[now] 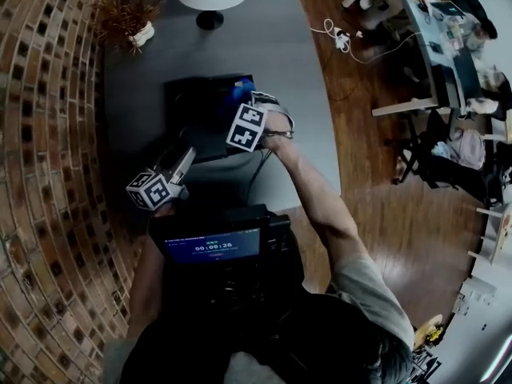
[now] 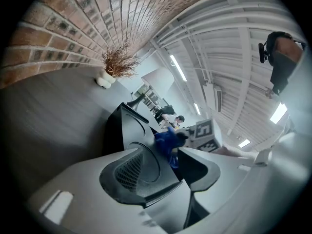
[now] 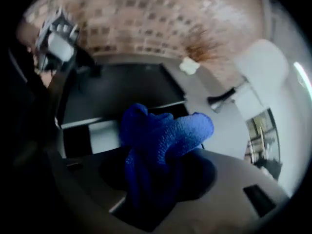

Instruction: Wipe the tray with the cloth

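Cloth (image 3: 165, 130), blue and bunched, is clamped in the right gripper (image 3: 156, 177). The black tray (image 3: 117, 89) lies just beyond it, at 11 o'clock. Left gripper (image 2: 176, 167), jaws narrow, pinches the tray's near corner.

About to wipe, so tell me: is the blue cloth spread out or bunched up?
Bunched up: the blue cloth is a crumpled wad clamped in the right gripper, by the black tray.

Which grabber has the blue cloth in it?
The right gripper: the blue cloth is pinched between its jaws. The left gripper holds the black tray instead.
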